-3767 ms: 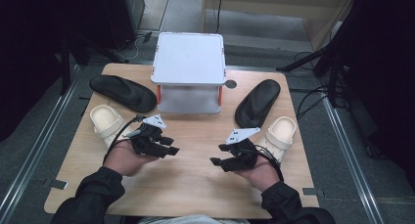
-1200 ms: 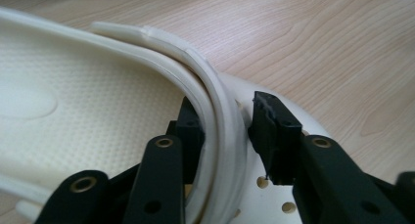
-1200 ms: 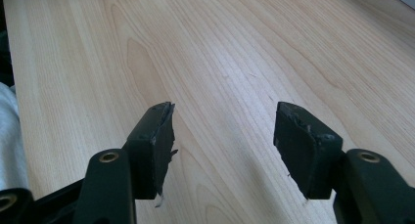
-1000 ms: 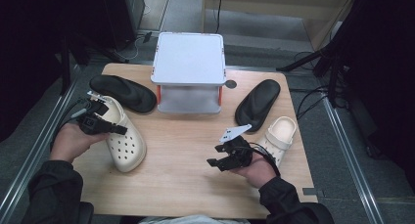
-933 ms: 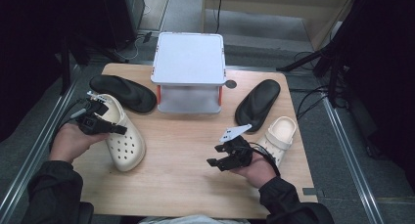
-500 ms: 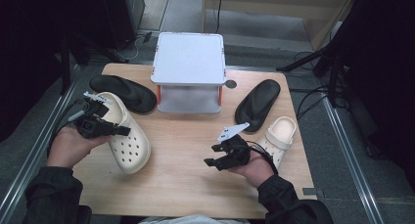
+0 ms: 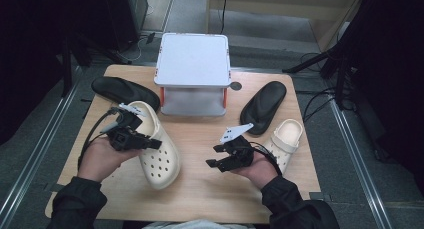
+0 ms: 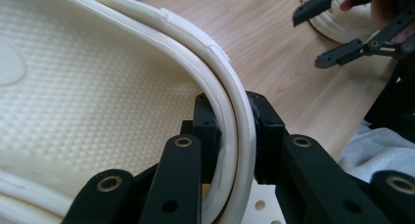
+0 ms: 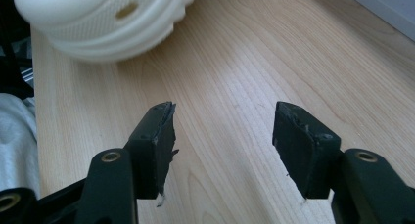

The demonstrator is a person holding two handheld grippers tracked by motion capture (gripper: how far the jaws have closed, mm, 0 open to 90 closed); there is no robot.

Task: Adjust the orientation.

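Orientation of the cream foam clog with round vent holes [image 7: 155, 149] is the relation governing the coming move. Taking the white flat-topped two-tier stand with orange posts [image 7: 192, 71] as landmark, this clog is lying in front of the stand's left corner, its long axis running from the heel near that corner to the toe pointing toward the person and slightly right.

The left gripper [image 7: 145, 144] is clamping the clog's side wall; in the left gripper view the two black jaws are pressing the doubled cream rim [image 8: 230, 111] from inside and outside, with no gap showing.

The right gripper [image 7: 212, 156] is hovering in front of the stand's right corner, jaws standing apart with nothing between them, over the bare light wooden tabletop [image 9: 254, 67]. The held clog's toe is lying to this gripper's left, close but not touching.

The second cream foam clog [image 7: 285, 141] is resting just right of the right gripper, well forward of the stand's right side, and appears to be the nearer target for that hand. Two black foam clogs [image 7: 125, 91] [image 7: 263, 106] are flanking the stand.
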